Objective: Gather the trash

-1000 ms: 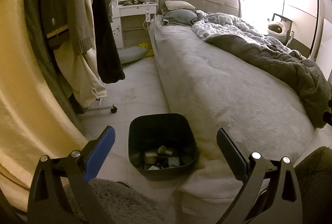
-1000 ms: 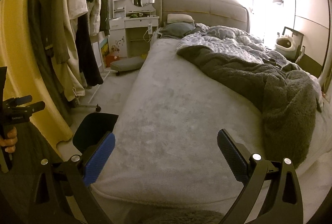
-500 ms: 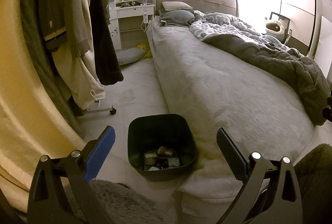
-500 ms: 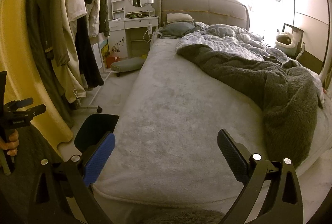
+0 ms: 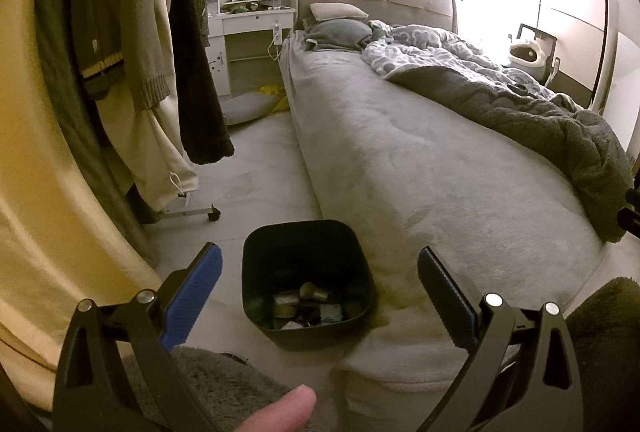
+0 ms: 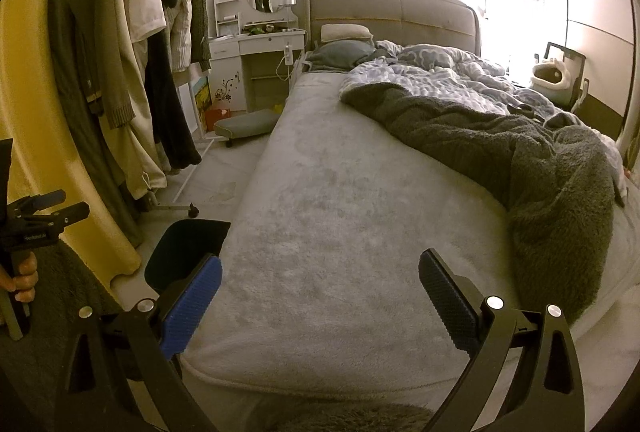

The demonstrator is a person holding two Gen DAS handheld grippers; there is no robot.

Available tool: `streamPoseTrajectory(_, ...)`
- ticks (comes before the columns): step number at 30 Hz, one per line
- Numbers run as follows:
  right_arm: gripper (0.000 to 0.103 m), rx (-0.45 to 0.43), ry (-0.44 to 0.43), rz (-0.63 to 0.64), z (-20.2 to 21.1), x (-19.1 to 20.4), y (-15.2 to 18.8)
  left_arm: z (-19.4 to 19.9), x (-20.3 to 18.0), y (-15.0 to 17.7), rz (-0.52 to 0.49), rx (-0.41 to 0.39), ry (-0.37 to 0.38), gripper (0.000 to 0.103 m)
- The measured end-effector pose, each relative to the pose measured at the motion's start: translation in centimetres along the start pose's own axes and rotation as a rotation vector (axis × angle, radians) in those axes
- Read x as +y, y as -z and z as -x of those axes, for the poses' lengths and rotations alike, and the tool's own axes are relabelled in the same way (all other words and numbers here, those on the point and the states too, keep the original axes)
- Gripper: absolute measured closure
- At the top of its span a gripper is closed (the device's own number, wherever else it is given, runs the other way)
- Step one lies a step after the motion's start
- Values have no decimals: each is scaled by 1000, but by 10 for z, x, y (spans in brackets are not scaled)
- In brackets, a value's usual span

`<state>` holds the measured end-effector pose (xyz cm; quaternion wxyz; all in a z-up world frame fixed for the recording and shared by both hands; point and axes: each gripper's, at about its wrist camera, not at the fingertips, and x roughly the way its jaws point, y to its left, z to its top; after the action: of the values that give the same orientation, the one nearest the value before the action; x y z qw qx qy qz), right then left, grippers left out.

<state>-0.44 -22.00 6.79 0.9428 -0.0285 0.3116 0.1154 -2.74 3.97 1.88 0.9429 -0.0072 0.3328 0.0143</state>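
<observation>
A black square bin (image 5: 306, 278) stands on the floor against the bed's near corner, with several pieces of trash (image 5: 306, 306) lying in its bottom. My left gripper (image 5: 320, 276) hangs open above and in front of it, nothing between its blue pads. In the right wrist view the bin (image 6: 186, 248) shows only as a dark rim beside the mattress. Over the foot of the bed (image 6: 340, 232) my right gripper (image 6: 320, 280) stands open and empty. At the far left of that view a hand holds the left gripper (image 6: 40, 216).
A clothes rack (image 5: 132, 52) on wheels crowds the left side of the narrow floor aisle (image 5: 248, 168). A dark blanket (image 6: 520, 168) and patterned duvet (image 6: 436, 72) cover the bed's right half. A white vanity (image 6: 260, 44) and floor cushion (image 6: 248, 124) sit at the far end.
Both views have shifted only slightly. A fingertip now shows at the bottom edge of the left wrist view. Both grippers stay open.
</observation>
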Motion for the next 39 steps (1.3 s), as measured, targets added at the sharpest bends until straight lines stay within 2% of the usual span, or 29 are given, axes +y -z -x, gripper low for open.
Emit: streamPoseTrajectory(39, 3, 2, 1, -3, 1, 1, 0, -2, 5, 4, 1, -2, 2, 3)
